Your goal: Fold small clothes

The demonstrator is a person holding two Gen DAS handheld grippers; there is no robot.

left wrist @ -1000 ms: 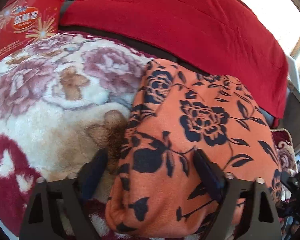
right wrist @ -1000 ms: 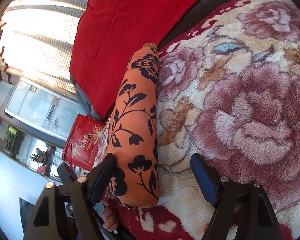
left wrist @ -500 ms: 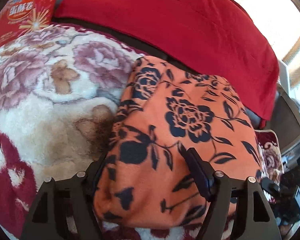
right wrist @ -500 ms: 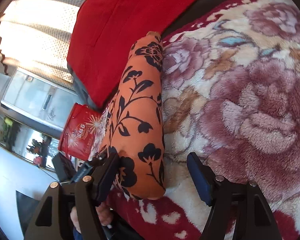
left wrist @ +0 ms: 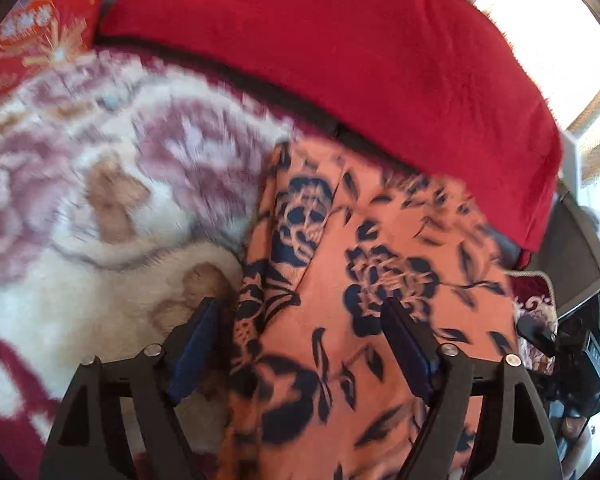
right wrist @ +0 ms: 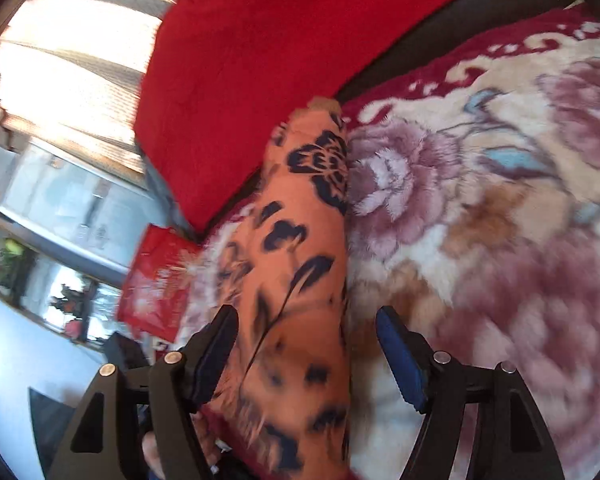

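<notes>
The orange fleece garment printed with dark blue flowers (left wrist: 384,280) is lying folded on the plush cream blanket with mauve roses and a maroon border (left wrist: 80,208), close to the blanket's far edge, where a dark strip is separating it from the red quilted cover (left wrist: 340,52) behind.

In the left wrist view, the left tongs (left wrist: 300,344) are standing wide over the near end of the garment: one blue-padded finger is sitting on the blanket just beside the garment's left folded edge, the other is resting over the orange cloth, and the fabric is filling the gap between them without being pinched. A red gift bag with a gold starburst (left wrist: 32,36) is showing at the blanket's far left corner.

In the right wrist view, the right tongs (right wrist: 306,344) are also gaping wide, with the garment (right wrist: 300,272) running lengthwise between the fingers as a long bundle; the right finger is hovering clear of it above the blanket (right wrist: 500,240), while contact on the other side is too blurred to tell. Sunlit striped curtains (right wrist: 60,64) are glowing beyond the red cover (right wrist: 280,40).
</notes>
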